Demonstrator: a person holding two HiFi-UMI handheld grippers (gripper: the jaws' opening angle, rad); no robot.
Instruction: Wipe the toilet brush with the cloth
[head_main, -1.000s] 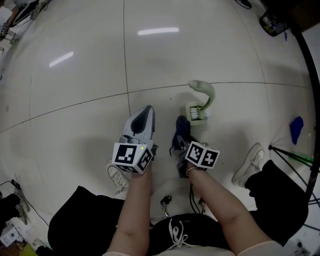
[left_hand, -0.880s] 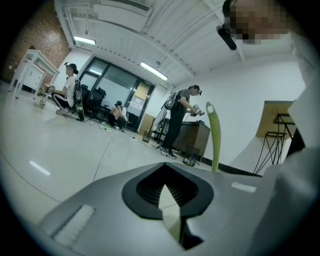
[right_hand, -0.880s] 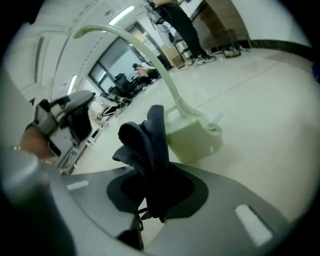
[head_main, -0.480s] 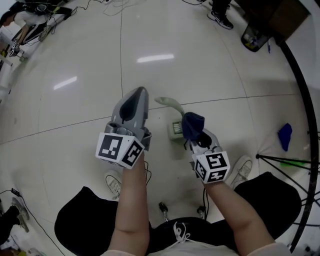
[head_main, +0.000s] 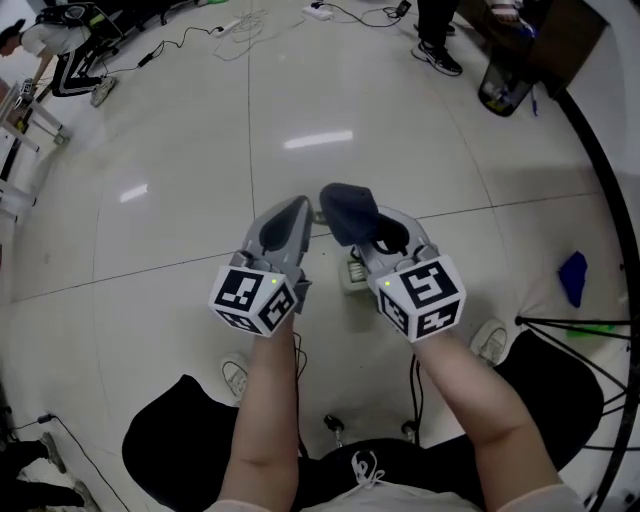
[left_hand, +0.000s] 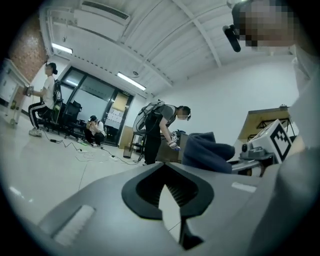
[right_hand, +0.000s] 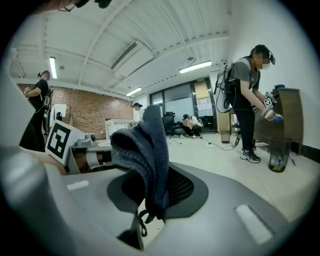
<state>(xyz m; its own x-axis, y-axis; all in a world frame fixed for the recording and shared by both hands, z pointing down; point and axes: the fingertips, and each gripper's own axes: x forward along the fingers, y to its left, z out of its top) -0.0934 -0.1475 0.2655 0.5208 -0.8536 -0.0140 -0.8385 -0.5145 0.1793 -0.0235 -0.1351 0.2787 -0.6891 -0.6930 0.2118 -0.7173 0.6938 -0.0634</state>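
Right gripper (head_main: 368, 240) pinches dark blue terry cloth (head_main: 347, 208), bunched upward, ready for wiping; left gripper (head_main: 297, 208) closed, empty; pale green toilet brush (head_main: 349, 268) on floor (head_main: 180, 150) beneath, unheld.

Legible text: none.
Item 1: left marker cube (head_main: 258, 298), on left hand-held gripper (head_main: 296, 208). B/w square code patterns only, no letters or nos.
Item 2: right marker cube (head_main: 425, 297), on right hand-held gripper (head_main: 350, 228). Same, code patterns only.
Item 3: paper sheets (left_hand: 115, 118) on glass door, bkgd. Print too small to read.
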